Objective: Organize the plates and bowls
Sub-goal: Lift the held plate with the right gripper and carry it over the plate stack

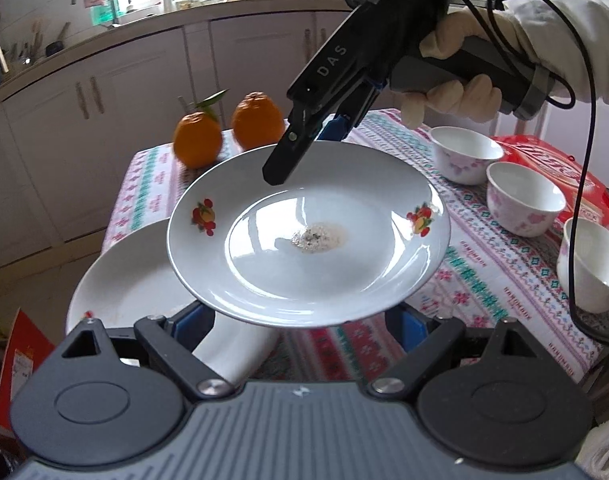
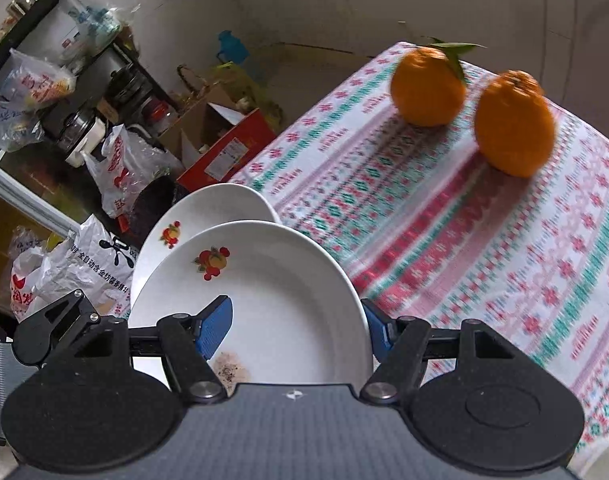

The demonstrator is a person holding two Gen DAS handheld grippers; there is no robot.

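A white plate (image 1: pixel 304 236) with fruit decals and a gritty smear in its middle hangs above the table. My right gripper (image 1: pixel 300 152) is shut on its far rim; in the right wrist view one blue pad (image 2: pixel 214 326) lies on top of the plate (image 2: pixel 288 300) and the other sits behind the rim. A second matching plate (image 1: pixel 124 284) (image 2: pixel 192 212) lies lower, at the table's left edge. My left gripper (image 1: pixel 302 322) stands open with its fingers (image 1: pixel 192 322) reaching under the lifted plate's near rim; their tips are hidden. Three flowered white bowls (image 1: pixel 524 196) stand at the right.
Two oranges (image 1: pixel 198 136) (image 2: pixel 512 124) sit at the far end of the patterned tablecloth (image 1: pixel 484 280). A red package (image 1: pixel 552 160) lies behind the bowls. A gloved hand (image 1: pixel 456 92) holds the right gripper. Bags and boxes (image 2: pixel 116 168) crowd the floor left of the table.
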